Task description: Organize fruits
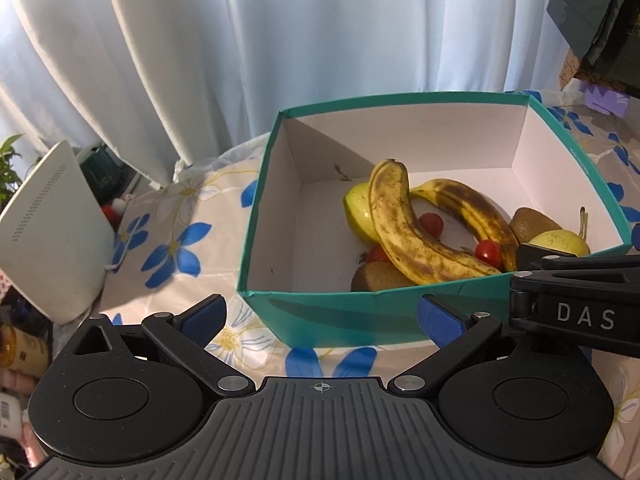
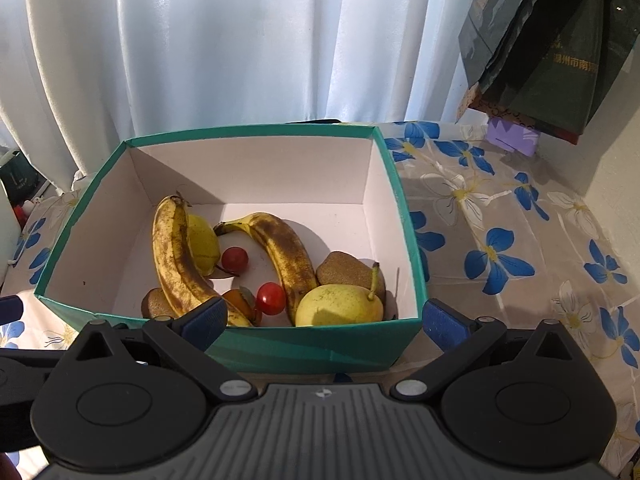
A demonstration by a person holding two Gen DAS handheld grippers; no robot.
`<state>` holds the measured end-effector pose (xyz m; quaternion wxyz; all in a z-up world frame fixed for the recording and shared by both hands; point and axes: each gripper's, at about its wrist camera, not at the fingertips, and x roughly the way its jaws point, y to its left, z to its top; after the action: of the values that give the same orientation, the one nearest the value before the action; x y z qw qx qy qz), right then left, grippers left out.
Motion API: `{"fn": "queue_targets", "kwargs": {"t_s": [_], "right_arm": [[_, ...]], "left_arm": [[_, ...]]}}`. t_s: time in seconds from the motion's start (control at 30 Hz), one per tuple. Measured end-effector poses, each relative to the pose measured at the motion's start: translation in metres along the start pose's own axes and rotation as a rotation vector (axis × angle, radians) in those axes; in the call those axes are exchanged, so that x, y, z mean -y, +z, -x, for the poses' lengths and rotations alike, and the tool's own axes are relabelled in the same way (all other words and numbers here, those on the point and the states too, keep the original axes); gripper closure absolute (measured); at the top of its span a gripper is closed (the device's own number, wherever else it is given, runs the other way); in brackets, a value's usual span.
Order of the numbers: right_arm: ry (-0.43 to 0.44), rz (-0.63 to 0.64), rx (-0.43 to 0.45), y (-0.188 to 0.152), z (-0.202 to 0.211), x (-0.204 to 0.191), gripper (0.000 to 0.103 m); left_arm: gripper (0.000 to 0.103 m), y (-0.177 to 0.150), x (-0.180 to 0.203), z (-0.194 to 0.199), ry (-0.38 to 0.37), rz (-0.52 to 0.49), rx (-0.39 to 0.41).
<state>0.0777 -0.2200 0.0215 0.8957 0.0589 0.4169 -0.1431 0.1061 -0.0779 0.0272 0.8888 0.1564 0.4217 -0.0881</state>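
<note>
A teal box [image 1: 340,312] [image 2: 312,344] with a white inside stands on the flowered table. In it lie two spotted bananas [image 1: 400,220] [image 2: 176,256] [image 2: 284,252], two yellow-green pears [image 1: 360,212] [image 2: 336,306], brown kiwis [image 1: 378,276] [image 2: 344,268] and small red tomatoes [image 1: 488,252] [image 2: 270,298]. My left gripper [image 1: 320,316] is open just in front of the box's near wall, holding nothing. My right gripper [image 2: 324,322] is open too, its blue pads [image 2: 208,320] straddling the near wall. The right gripper's body [image 1: 580,304] shows at the right edge of the left wrist view.
A white curtain [image 1: 200,60] hangs behind the table. A white device [image 1: 48,232] leans at the left beside a plant and clutter. Dark green bags [image 2: 552,40] and a purple item [image 2: 514,138] sit at the back right. The flowered cloth [image 2: 500,240] extends right of the box.
</note>
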Motion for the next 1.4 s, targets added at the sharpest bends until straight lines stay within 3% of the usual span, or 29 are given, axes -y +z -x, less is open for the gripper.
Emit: {"fn": "queue_targets", "kwargs": {"t_s": [0.3, 1.4], "right_arm": [[0.035, 0.004, 0.006, -0.001, -0.001, -0.004, 0.0], [0.034, 0.007, 0.015, -0.001, -0.002, -0.004, 0.0]], "left_arm": [[0.0, 0.001, -0.002, -0.007, 0.011, 0.012, -0.026], [0.0, -0.001, -0.002, -0.013, -0.003, 0.023, -0.059]]}}
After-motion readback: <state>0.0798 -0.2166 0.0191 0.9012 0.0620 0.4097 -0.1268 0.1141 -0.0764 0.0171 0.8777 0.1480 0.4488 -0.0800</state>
